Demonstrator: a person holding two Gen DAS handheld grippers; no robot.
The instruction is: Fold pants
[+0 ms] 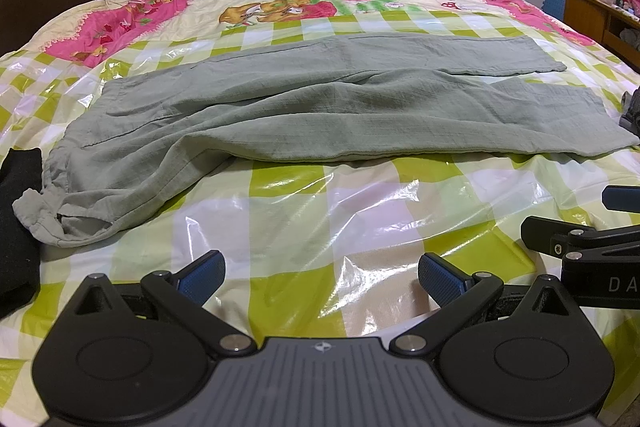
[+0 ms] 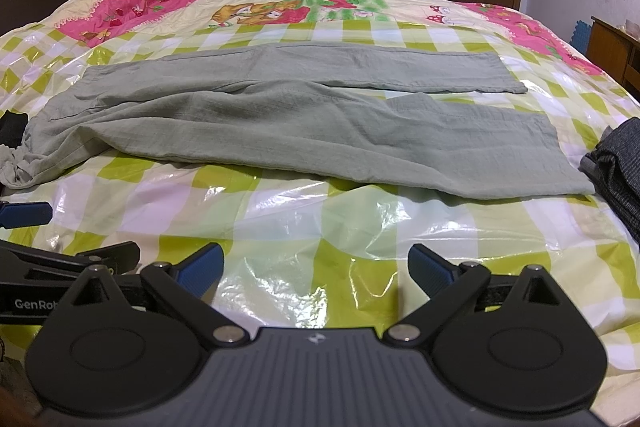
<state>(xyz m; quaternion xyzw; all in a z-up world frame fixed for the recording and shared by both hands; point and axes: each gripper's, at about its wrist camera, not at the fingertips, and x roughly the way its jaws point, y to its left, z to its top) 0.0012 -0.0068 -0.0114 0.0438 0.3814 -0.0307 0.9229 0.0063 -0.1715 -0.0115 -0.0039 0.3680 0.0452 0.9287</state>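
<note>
Grey-green pants (image 1: 304, 107) lie spread flat across the bed, waistband bunched at the left (image 1: 40, 211), both legs running to the right, the near leg lying partly over the far one. The same pants (image 2: 288, 123) fill the middle of the right wrist view. My left gripper (image 1: 320, 277) hovers open over the checked sheet, short of the pants' near edge, nothing between its blue pads. My right gripper (image 2: 316, 267) is open too, over bare sheet in front of the near leg. Each gripper shows at the edge of the other's view.
A glossy green-and-white checked plastic sheet (image 1: 360, 219) covers the bed. A black garment (image 1: 16, 227) lies at the left by the waistband. A dark grey folded garment (image 2: 620, 167) sits at the right. Headboard, wardrobe, door and a wooden cabinet stand beyond.
</note>
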